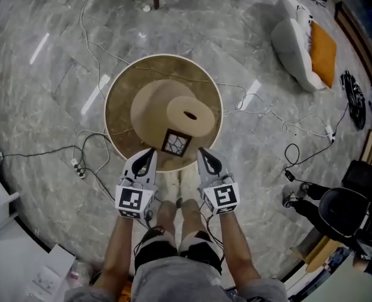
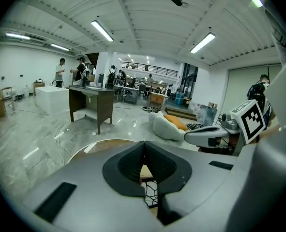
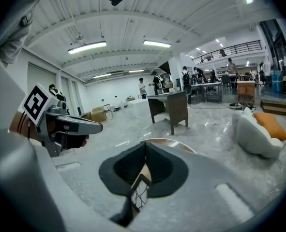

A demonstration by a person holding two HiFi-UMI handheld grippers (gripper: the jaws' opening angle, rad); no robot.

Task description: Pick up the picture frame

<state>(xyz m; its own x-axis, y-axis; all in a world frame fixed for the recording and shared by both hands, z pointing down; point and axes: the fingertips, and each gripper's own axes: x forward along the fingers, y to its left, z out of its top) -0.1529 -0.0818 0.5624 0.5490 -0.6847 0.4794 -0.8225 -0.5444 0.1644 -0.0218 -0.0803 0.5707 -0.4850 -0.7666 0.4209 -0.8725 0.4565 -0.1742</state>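
On gray marble floor [image 1: 41,99], a round surface [image 1: 118,121] with a brown top and pale rim is standing amid trailing white cables [image 1: 88,39]. A white cushioned seat [image 1: 293,43] carrying an orange cushion [image 1: 324,54] is lying toward 2 o'clock from it, and a power strip [image 1: 78,167] toward 8 o'clock. A tan rounded block [image 1: 157,109] with a dark oval hole is filling the middle of the surface. The picture frame [image 1: 175,143], small, dark-edged and showing a white web of lines, is standing tilted at the surface's 6 o'clock edge, against or just beside the block; I cannot tell which. The left claw [image 1: 151,151] is hovering just beside the frame at its 8 o'clock and the right claw [image 1: 201,151] at its 4 o'clock, each with jaws pressed together on nothing. Both gripper views are showing a dark desk [image 2: 92,103] and people [image 2: 60,71] standing far back under ceiling strip lights [image 2: 102,30]. The left marker cube [image 1: 130,201] and right marker cube [image 1: 223,197] are displaying black-and-white square patterns.
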